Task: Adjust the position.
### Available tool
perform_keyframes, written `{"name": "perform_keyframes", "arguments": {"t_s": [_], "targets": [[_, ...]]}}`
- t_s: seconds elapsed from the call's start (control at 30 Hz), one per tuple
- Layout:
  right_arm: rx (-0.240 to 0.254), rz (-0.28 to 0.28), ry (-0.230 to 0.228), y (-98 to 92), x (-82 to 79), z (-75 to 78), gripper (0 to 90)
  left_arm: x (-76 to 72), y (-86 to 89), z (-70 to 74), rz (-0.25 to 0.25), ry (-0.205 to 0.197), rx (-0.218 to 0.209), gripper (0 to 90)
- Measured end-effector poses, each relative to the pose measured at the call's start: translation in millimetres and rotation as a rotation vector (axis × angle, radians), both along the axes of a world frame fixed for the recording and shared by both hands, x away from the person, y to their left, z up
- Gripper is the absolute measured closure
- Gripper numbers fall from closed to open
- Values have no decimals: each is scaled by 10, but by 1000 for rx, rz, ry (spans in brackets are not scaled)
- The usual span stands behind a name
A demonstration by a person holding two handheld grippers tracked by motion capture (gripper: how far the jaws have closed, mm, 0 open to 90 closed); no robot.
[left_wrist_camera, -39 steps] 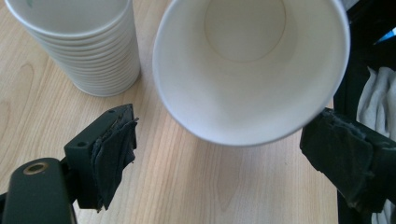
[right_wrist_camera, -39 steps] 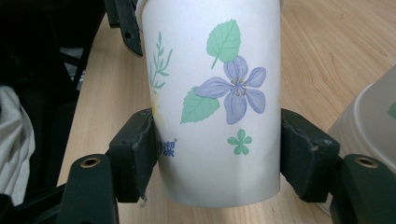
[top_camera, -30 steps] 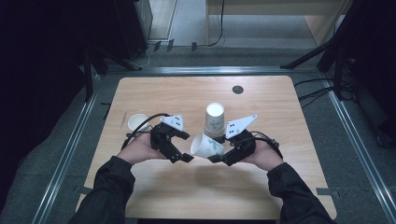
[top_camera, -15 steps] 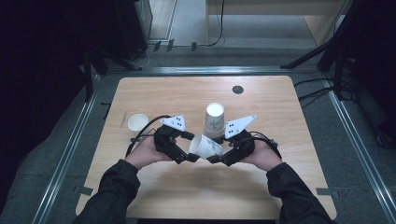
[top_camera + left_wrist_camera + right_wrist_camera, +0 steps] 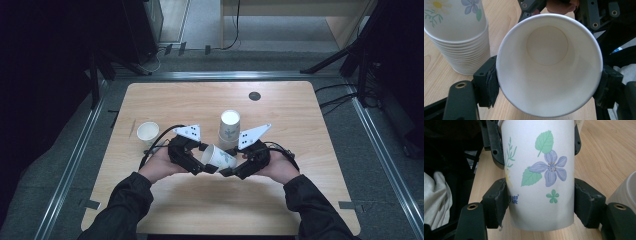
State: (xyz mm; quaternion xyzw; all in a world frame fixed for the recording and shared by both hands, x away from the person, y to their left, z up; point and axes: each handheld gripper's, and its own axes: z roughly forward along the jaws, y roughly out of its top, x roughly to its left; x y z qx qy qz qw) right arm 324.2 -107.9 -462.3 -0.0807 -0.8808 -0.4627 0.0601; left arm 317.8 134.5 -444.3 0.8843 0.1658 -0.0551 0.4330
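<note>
A paper cup (image 5: 219, 157) lies on its side between the two grippers, above the front middle part of the wooden tabletop (image 5: 300, 210). Its long axis is almost level and runs from one gripper to the other. The open mouth points to the left gripper (image 5: 202, 167) and the closed bottom points to the right gripper (image 5: 227, 171).

The cup is white paper. In the right gripper view its outer wall (image 5: 539, 177) shows a purple flower, green leaves, a small green clover and some small blue characters. In the left gripper view the inside (image 5: 547, 62) is plain white, and the round bottom is visible deep in it.

The fingers (image 5: 487, 83) of the left gripper have just been closing, and now they press on the rim of the cup from both sides. The fingers (image 5: 496, 202) of the right gripper are partly closed and hold the cup wall near the bottom end, one pad on each side.

Just behind the held cup, a stack of cups (image 5: 229, 129) stands upside down on the tabletop. One more cup (image 5: 148, 133) stands upright, further to the left.
</note>
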Motion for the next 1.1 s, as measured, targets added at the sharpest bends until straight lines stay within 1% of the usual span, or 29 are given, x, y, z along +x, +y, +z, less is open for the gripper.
{"name": "perform_keyframes", "arguments": {"t_s": [0.07,0.13,0.17,0.2,0.27,0.3,0.33,0.37,0.4,0.43,0.47,0.53,0.57,0.6,0.63,0.67,0.77,0.8,0.83,0.93,0.97,1.1], "targets": [[-4,3,10,5,3,-3,336,3,-1,6,-1,3,6,234],[-1,5,33,8,14,-11,324,4,-2,11,-6,2,12,237],[2,4,45,10,19,-15,312,1,3,33,-6,-5,24,237],[2,0,49,12,21,-19,298,0,12,50,-1,-13,26,237],[-10,-10,43,18,19,-25,280,5,26,71,3,-8,27,238],[-16,-12,36,21,20,-31,275,8,51,113,14,-16,36,239],[-22,-15,35,25,17,-35,272,15,60,131,10,-11,46,239],[-22,-16,36,28,18,-39,272,15,60,131,10,-11,46,239],[-24,-18,36,33,20,-43,272,13,66,163,15,-22,71,239],[-25,-17,35,38,23,-48,271,18,66,179,9,-24,94,239],[-25,-17,35,38,23,-48,271,18,66,179,9,-24,94,240],[-32,-18,36,60,24,-65,271,22,45,214,-1,-46,141,239],[-36,-15,34,69,24,-72,270,22,45,214,-1,-46,141,239],[-39,-16,29,78,21,-77,270,31,22,227,-9,-50,178,239],[-39,-18,30,88,20,-83,270,28,8,229,-11,-54,197,239],[-44,-19,19,96,21,-90,271,31,-2,227,-20,-53,220,239],[-55,-20,14,112,24,-122,270,35,-26,210,-29,-46,247,239],[-58,-21,12,118,25,-129,271,35,-26,210,-29,-46,247,239],[-57,-19,8,122,27,-132,272,42,-44,199,-32,-46,268,239],[-55,-22,7,136,25,-134,276,51,-73,191,-35,-53,289,239],[-54,-24,0,140,29,-139,278,54,-84,192,-39,-56,298,239],[-60,-25,4,150,37,-161,285,53,-124,180,-50,-64,318,239]]}}
